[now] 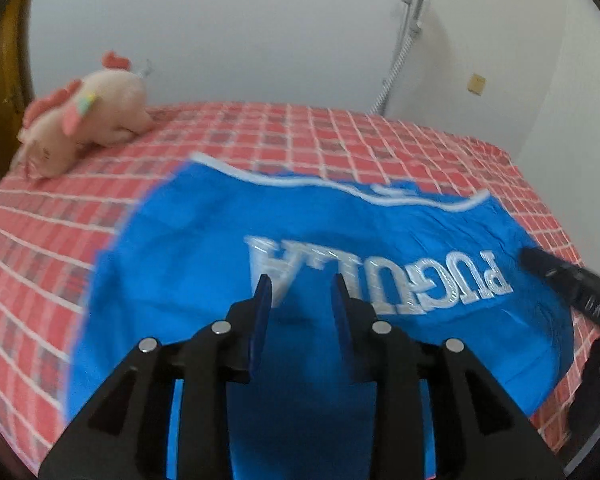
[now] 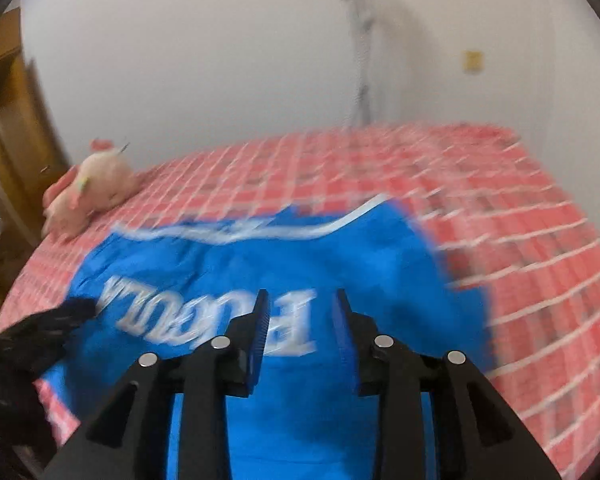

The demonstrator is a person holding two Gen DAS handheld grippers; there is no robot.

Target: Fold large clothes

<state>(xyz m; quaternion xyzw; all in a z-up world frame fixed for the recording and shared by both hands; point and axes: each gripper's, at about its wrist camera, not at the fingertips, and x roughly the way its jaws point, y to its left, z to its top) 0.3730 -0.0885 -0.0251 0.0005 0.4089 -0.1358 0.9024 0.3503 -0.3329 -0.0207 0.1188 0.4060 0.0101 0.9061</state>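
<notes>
A large blue garment (image 1: pixel 188 264) with white lettering (image 1: pixel 380 276) and white trim lies spread on the bed, its print upside down to me. My left gripper (image 1: pixel 301 285) hovers over its near part, open, with only a gap between the blue pads. A black piece of the other gripper (image 1: pixel 572 284) reaches in over the garment's right edge. In the right wrist view the same garment (image 2: pixel 380 264) is blurred. My right gripper (image 2: pixel 301 295) stands open above it, nothing between its fingers. The left gripper (image 2: pixel 48 330) shows as a dark blur at the left.
The bed has a red checked cover (image 1: pixel 360 136) (image 2: pixel 520 240). A pink plush toy (image 1: pixel 88 120) (image 2: pixel 88 188) lies at its far left corner. A white wall stands behind, with a grey hose fixture (image 1: pixel 408 20) and a wooden door frame (image 2: pixel 8 92) at left.
</notes>
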